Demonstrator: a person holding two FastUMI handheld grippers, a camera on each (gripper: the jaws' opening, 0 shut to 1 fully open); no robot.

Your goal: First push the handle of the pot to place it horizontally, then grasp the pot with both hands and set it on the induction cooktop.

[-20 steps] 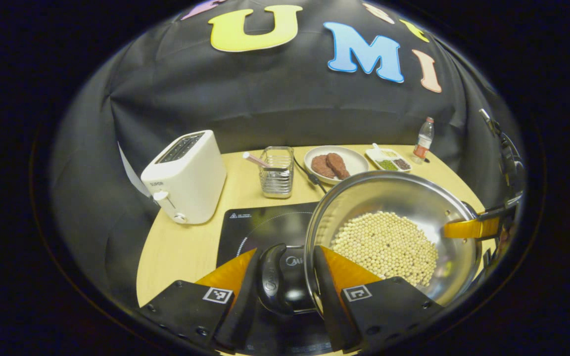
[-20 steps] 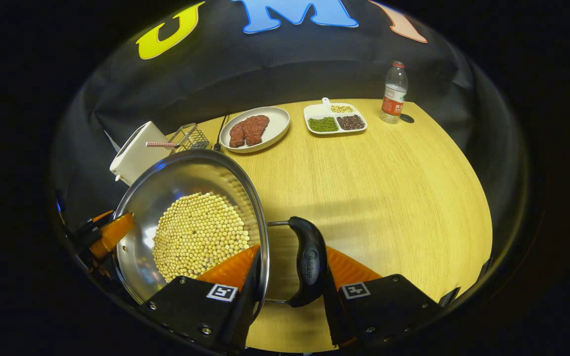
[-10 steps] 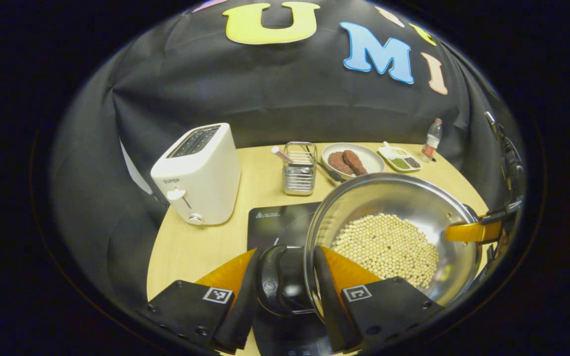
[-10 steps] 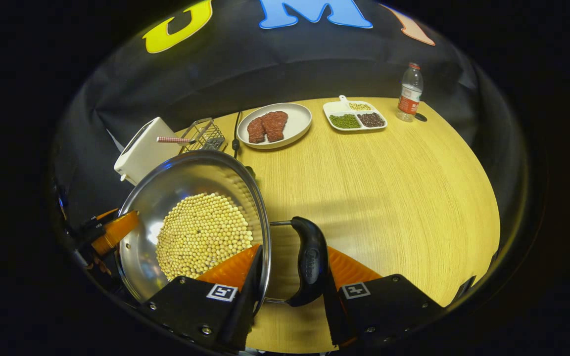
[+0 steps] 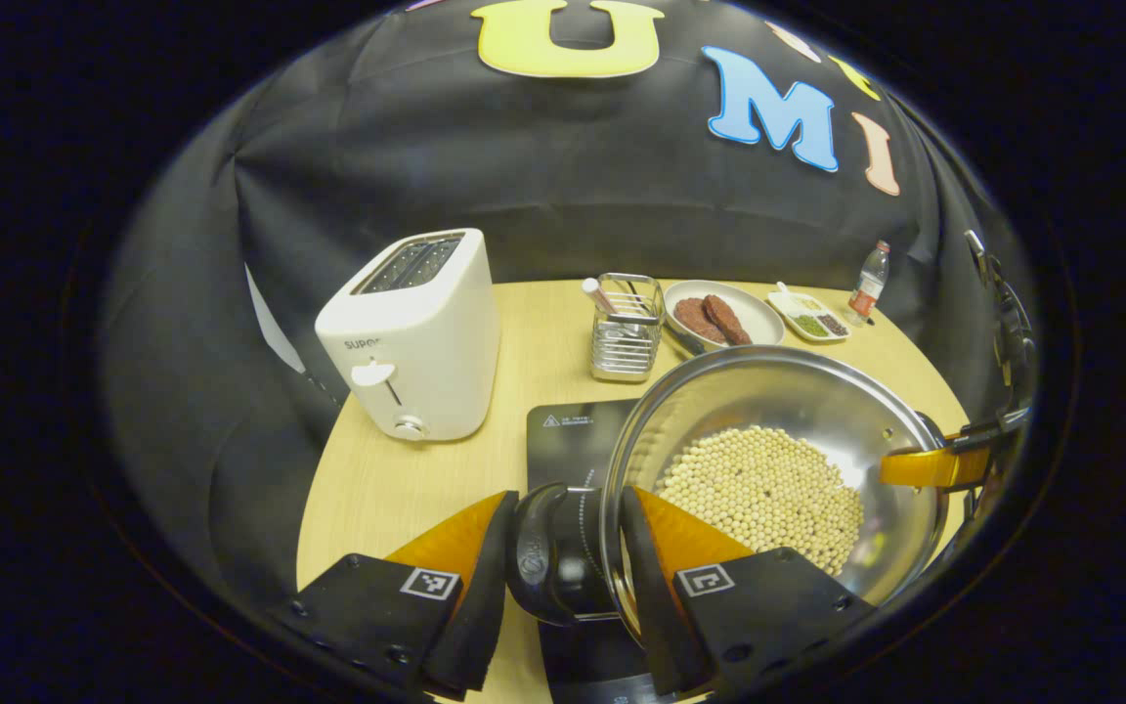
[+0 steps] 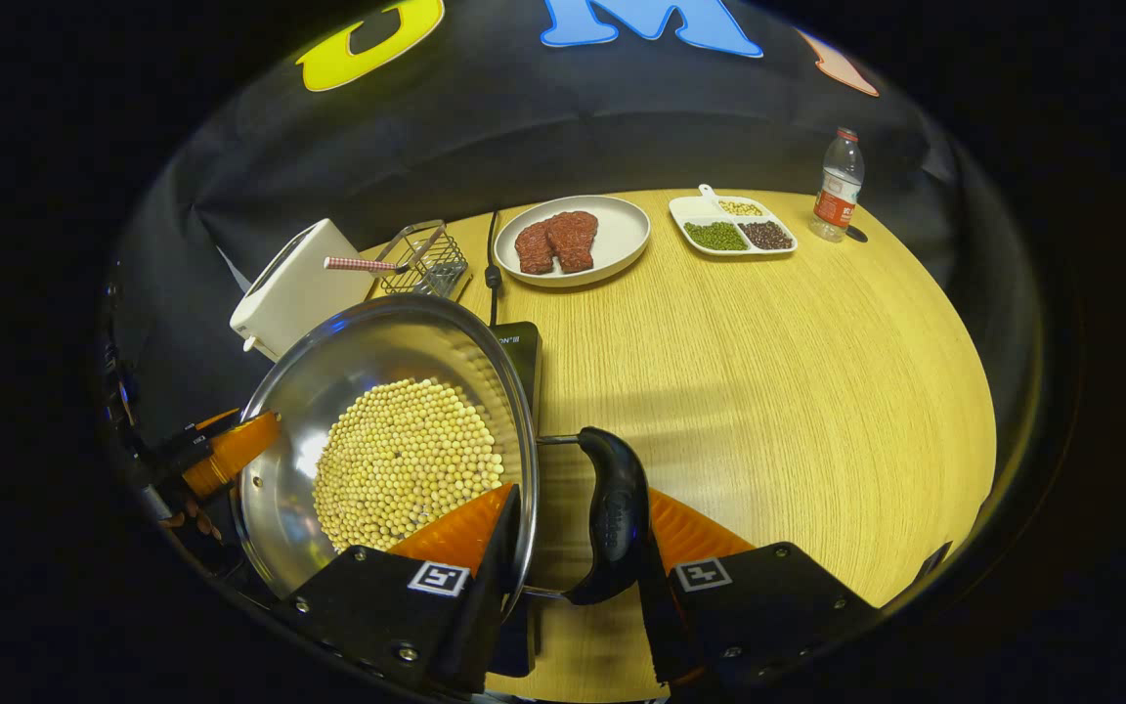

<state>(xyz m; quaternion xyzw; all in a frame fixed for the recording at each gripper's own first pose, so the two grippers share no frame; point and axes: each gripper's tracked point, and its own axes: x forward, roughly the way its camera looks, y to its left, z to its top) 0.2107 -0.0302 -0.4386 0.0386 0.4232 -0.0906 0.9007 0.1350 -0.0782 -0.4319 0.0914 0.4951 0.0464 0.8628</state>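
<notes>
At the bottom of the left gripper view, the left gripper [image 5: 563, 577] has its two fingers closed in from either side on a dark side handle [image 5: 541, 567] of the pot [image 5: 778, 469]. At the bottom of the right gripper view, the right gripper [image 6: 573, 567] is clamped likewise on the opposite handle [image 6: 612, 518]. Each gripper also appears at the far edge of the other's view.
</notes>
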